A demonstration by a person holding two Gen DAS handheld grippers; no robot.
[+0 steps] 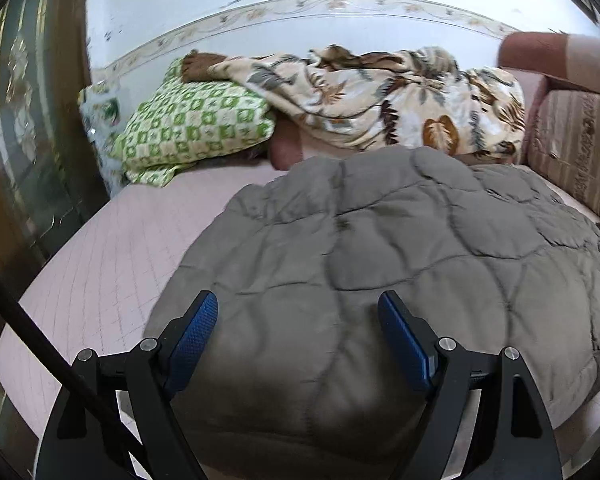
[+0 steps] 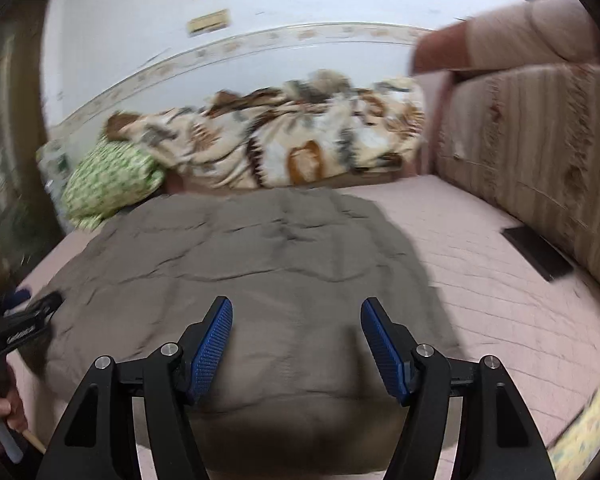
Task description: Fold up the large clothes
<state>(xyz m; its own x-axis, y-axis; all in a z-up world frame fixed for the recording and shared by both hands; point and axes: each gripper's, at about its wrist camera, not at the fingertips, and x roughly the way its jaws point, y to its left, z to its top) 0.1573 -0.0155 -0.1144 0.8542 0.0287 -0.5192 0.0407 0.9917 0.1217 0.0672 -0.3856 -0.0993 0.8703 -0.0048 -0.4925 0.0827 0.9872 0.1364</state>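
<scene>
A large grey quilted garment (image 1: 400,248) lies spread flat on a pink quilted bed (image 1: 100,264). My left gripper (image 1: 298,312) is open, its blue pads above the garment's near edge, holding nothing. In the right wrist view the same grey garment (image 2: 260,252) lies on the pink bed (image 2: 500,280). My right gripper (image 2: 296,316) is open over the garment's near right part, empty. The left gripper (image 2: 24,320) shows at the left edge of the right wrist view, beside the garment's left edge. That view is motion-blurred.
A floral blanket (image 1: 380,96) and a green checked pillow (image 1: 192,128) lie along the far wall. A striped pink cushion stack (image 1: 576,148) stands at the right. A dark flat object (image 2: 538,254) lies on the bed by the cushions. A dark cabinet (image 1: 24,120) stands left.
</scene>
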